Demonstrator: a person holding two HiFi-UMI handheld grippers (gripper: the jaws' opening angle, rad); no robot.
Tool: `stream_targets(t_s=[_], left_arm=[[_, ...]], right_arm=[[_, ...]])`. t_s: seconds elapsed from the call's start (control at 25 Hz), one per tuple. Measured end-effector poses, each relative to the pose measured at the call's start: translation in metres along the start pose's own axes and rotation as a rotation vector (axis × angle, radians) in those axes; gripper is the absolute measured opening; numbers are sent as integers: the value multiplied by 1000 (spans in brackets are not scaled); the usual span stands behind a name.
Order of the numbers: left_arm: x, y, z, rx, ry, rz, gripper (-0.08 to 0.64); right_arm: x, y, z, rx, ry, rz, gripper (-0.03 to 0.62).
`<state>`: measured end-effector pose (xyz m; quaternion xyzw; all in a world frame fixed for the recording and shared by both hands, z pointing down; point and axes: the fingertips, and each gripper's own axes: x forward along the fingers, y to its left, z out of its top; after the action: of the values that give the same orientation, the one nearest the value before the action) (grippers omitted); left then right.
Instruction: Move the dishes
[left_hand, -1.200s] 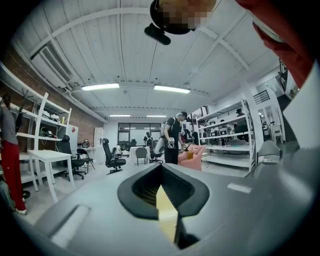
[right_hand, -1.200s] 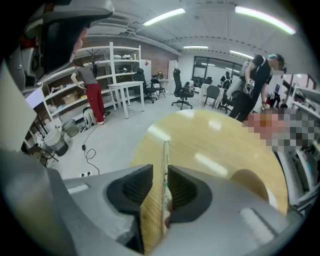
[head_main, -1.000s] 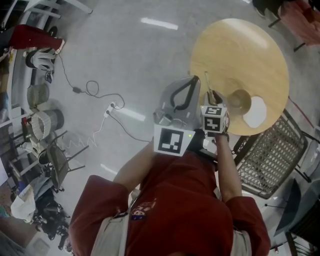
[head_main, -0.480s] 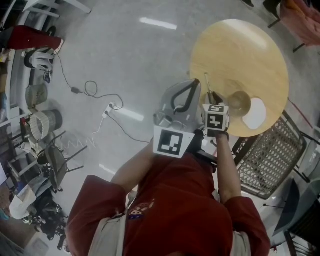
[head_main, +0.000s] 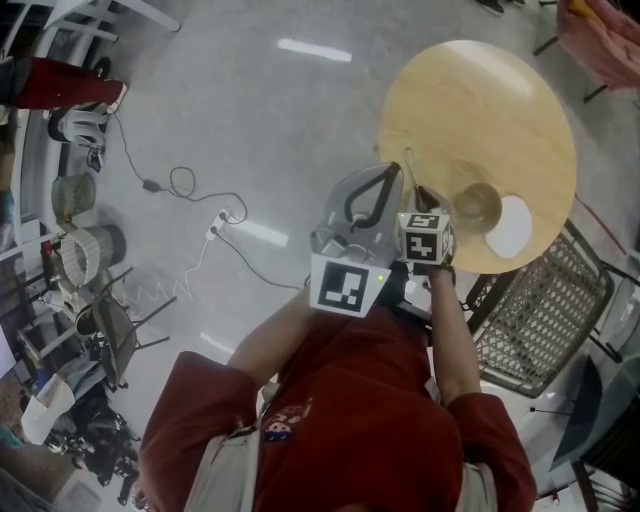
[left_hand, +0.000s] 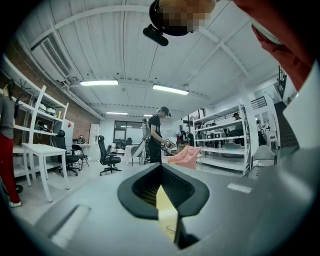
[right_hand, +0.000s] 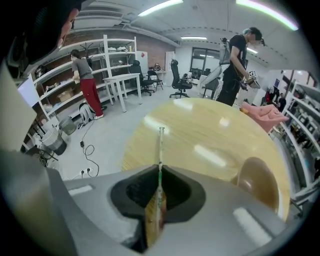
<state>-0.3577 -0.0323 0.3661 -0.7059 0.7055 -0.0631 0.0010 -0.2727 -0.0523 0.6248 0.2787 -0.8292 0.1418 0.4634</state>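
Observation:
A round wooden table (head_main: 480, 100) carries a brown bowl (head_main: 478, 205) and a white plate (head_main: 512, 225) near its close edge. A thin stick-like utensil (right_hand: 160, 150) with a green band points away over the table (right_hand: 210, 130). My right gripper (right_hand: 159, 172) has just been closing and is now shut on the utensil's near end. The bowl (right_hand: 257, 182) stands to its right, untouched. In the head view the right gripper (head_main: 422, 195) tilts down at the table's edge, the utensil (head_main: 409, 165) sticking out ahead. My left gripper (head_main: 388, 168) is beside it, held level, shut and empty (left_hand: 161, 172).
A black mesh chair (head_main: 545, 310) stands right of the table. Cables (head_main: 180, 180) and a power strip (head_main: 222, 215) lie on the floor to the left. Beyond the table stand a person in black (right_hand: 235, 55) and a pink thing (right_hand: 267, 114).
Both grippers stay in nearly the same place at the table's edge. The stick still points away from the right gripper; no other shift shows in the head view.

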Motion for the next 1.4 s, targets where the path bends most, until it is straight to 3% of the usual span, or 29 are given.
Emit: stream_targets(t_s=[0.28,0.8,1.4], left_arm=[[-2,-4,0,11,-7,-7,5],[2,-15,18,33,-49,-33,5],[24,-79,56,81,-129,-186,5]], right_arm=[[-4,-1,-2,-4,-1,-3,21],[-46,-24,30,80,-133,-58,21],[-138,-90,43,204,-310,-218,21]])
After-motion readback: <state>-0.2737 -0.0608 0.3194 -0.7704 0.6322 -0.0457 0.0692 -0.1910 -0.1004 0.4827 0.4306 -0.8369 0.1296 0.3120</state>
